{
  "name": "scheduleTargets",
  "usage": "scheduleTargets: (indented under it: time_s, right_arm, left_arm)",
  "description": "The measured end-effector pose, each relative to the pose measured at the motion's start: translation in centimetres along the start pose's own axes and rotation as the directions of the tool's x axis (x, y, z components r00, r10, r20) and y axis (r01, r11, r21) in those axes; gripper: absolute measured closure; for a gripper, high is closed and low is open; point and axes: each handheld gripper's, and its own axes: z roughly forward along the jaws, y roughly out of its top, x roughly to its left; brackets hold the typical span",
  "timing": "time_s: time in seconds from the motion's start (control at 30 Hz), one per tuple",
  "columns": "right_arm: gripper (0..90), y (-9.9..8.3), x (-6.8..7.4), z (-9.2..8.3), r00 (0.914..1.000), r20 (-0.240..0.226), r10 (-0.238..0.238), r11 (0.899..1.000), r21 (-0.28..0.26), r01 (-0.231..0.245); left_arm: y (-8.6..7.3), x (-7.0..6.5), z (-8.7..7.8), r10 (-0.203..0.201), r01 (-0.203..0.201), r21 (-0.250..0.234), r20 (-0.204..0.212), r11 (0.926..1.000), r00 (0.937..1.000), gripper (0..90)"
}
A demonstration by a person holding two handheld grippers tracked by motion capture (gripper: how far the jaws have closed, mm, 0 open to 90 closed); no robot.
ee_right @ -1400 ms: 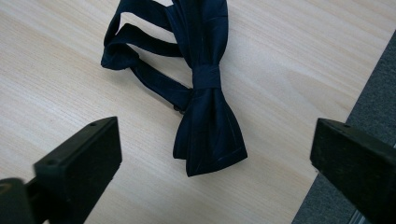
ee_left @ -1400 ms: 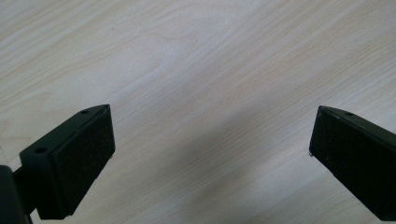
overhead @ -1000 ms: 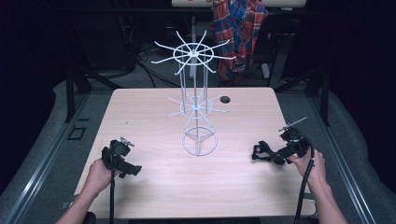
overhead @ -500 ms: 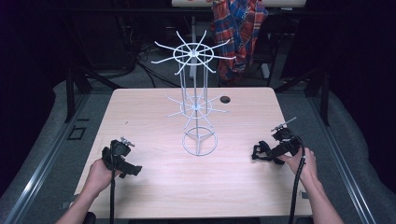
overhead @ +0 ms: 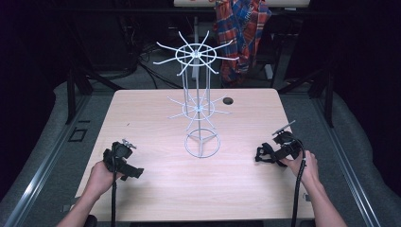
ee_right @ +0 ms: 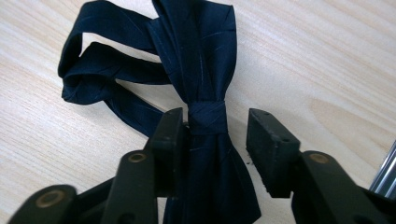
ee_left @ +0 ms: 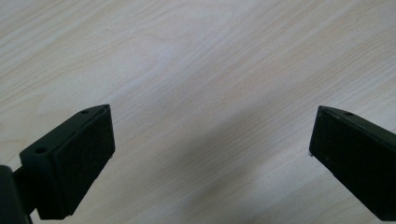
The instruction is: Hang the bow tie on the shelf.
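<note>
- the right gripper has just been closing around the knot of a dark navy fabric bow tie lying on the pale wooden table; one pad touches, the other stands apart.
- next it likely must pinch firmly, then lift toward the white wire rack.
- the left gripper, spread wide, rests over bare tabletop.

A high camera looks forward and down over the table; both gripper cameras face its wood closely.

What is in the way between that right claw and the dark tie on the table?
Nothing visible. The navy tie already lies between the right gripper's jaws, which have just been closing; one jaw touches the cloth, while a gap remains beside the other.
</note>
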Motion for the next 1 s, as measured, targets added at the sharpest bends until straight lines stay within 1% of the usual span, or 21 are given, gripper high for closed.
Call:
scheduleTargets:
  time_s: [0.03, 0.27, 0.3, 0.33, 0.37, 0.4, 0.43, 0.47, 0.5, 0.53, 0.57, 0.6, 0.63, 0.67, 0.7, 0.73, 0.77, 0.8, 0.87, 0.9, 1.0]
  right_arm:
    - [65.0, 0.0, 0.1, 0.1, 1.0, -0.007, 0.002, 1.0, -0.003, -0.002]
    - [71.9, -0.1, 0.0, -0.2, 0.9999, -0.009, -0.007, 1.0, -0.008, 0.007]
    - [72.3, -0.1, 0.0, -0.3, 1.0, -0.009, 0.003, 1.0, -0.024, -0.003]
    - [72.3, -0.1, 0.0, -0.3, 1.0, -0.009, 0.003, 1.0, -0.024, -0.003]
    - [72.6, -0.1, -0.1, -0.6, 0.9996, -0.023, 0.016, 0.998, -0.053, -0.017]
    - [72.6, -0.1, -0.1, -0.6, 0.9996, -0.023, 0.016, 0.998, -0.053, -0.017]
    - [72.7, -0.2, -0.3, -1.0, 0.9992, -0.036, 0.02, 0.997, -0.073, -0.022]
    - [72.7, -0.2, -0.3, -1.0, 0.9992, -0.036, 0.02, 0.997, -0.073, -0.022]
    - [72.8, -0.2, -0.3, -1.2, 0.9989, -0.038, 0.028, 0.995, -0.09, -0.032]
    - [72.8, -0.2, -0.4, -1.4, 0.999, -0.037, 0.025, 0.995, -0.097, -0.028]
    - [72.9, -0.2, -0.4, -1.7, 0.9973, -0.066, 0.033, 0.992, -0.12, -0.041]
    - [72.9, -0.2, -0.4, -1.7, 0.9973, -0.066, 0.033, 0.992, -0.12, -0.041]
    - [73.0, -0.2, -0.3, -2.0, 0.9973, -0.066, 0.03, 0.989, -0.142, -0.04]
    - [73.0, -0.2, -0.3, -2.0, 0.9973, -0.066, 0.03, 0.989, -0.142, -0.04]
    - [73.0, -0.1, -0.1, -2.4, 0.9976, -0.065, 0.025, 0.987, -0.157, -0.035]
    - [73.0, -0.1, -0.1, -2.4, 0.9976, -0.065, 0.025, 0.987, -0.157, -0.035]
    - [73.0, -0.1, 0.2, -2.8, 0.9973, -0.072, 0.017, 0.982, -0.185, -0.03]
    - [73.0, -0.1, 0.2, -2.8, 0.9973, -0.072, 0.017, 0.982, -0.185, -0.03]
    - [73.0, 0.0, 0.4, -3.2, 0.9966, -0.081, 0.017, 0.977, -0.209, -0.033]
    - [73.1, 0.0, 0.5, -3.4, 0.9967, -0.081, 0.006, 0.977, -0.214, -0.023]
    - [73.1, 0.2, 0.9, -4.0, 0.9962, -0.086, -0.013, 0.969, -0.245, -0.009]
  left_arm:
    - [0.0, 0.0, 0.0, 0.0, 0.0, 0.0, 0.0, 1.0, 1.0, 0.2]
    - [0.0, 0.0, 0.0, -0.001, 0.001, -0.001, 0.001, 1.0, 1.0, 0.2]
    - [0.0, 0.0, 0.0, 0.0, 0.0, -0.001, 0.001, 1.0, 1.0, 0.2]
    - [0.0, 0.0, 0.0, 0.0, 0.0, -0.001, 0.001, 1.0, 1.0, 0.2]
    - [0.0, 0.0, 0.0, -0.001, 0.001, -0.003, 0.001, 1.0, 1.0, 0.2]
    - [0.0, 0.0, 0.0, -0.001, 0.001, -0.003, 0.001, 1.0, 1.0, 0.2]
    - [0.0, 0.0, 0.0, -0.002, 0.002, -0.003, 0.001, 1.0, 1.0, 0.2]
    - [0.0, 0.0, 0.0, -0.002, 0.002, -0.003, 0.0, 1.0, 1.0, 0.2]
    - [0.0, 0.0, 0.0, -0.001, 0.001, -0.003, 0.0, 1.0, 1.0, 0.2]
    - [0.0, 0.0, 0.0, -0.001, 0.001, -0.003, 0.0, 1.0, 1.0, 0.2]
    - [0.0, 0.0, 0.0, -0.001, 0.001, -0.002, 0.001, 1.0, 1.0, 0.2]
    - [0.0, 0.0, 0.0, -0.001, 0.001, -0.002, 0.001, 1.0, 1.0, 0.2]
    - [0.0, 0.0, 0.0, -0.001, 0.001, -0.003, 0.001, 1.0, 1.0, 0.2]
    - [0.0, 0.0, 0.0, -0.002, 0.002, -0.003, 0.001, 1.0, 1.0, 0.2]
    - [0.0, 0.0, 0.0, -0.002, 0.002, -0.003, 0.001, 1.0, 1.0, 0.2]
    - [0.0, 0.0, 0.0, -0.001, 0.001, -0.003, 0.0, 1.0, 1.0, 0.2]
    - [0.0, 0.0, 0.0, -0.002, 0.002, -0.003, 0.0, 1.0, 1.0, 0.2]
    - [0.0, 0.0, 0.0, -0.002, 0.002, -0.004, -0.001, 1.0, 1.0, 0.2]
    - [0.0, 0.0, 0.0, -0.002, 0.002, -0.003, 0.001, 1.0, 1.0, 0.2]
    - [0.0, 0.0, 0.0, -0.002, 0.002, -0.005, -0.001, 1.0, 1.0, 0.2]
    - [0.0, 0.0, 0.0, -0.002, 0.002, -0.005, -0.002, 1.0, 1.0, 0.2]
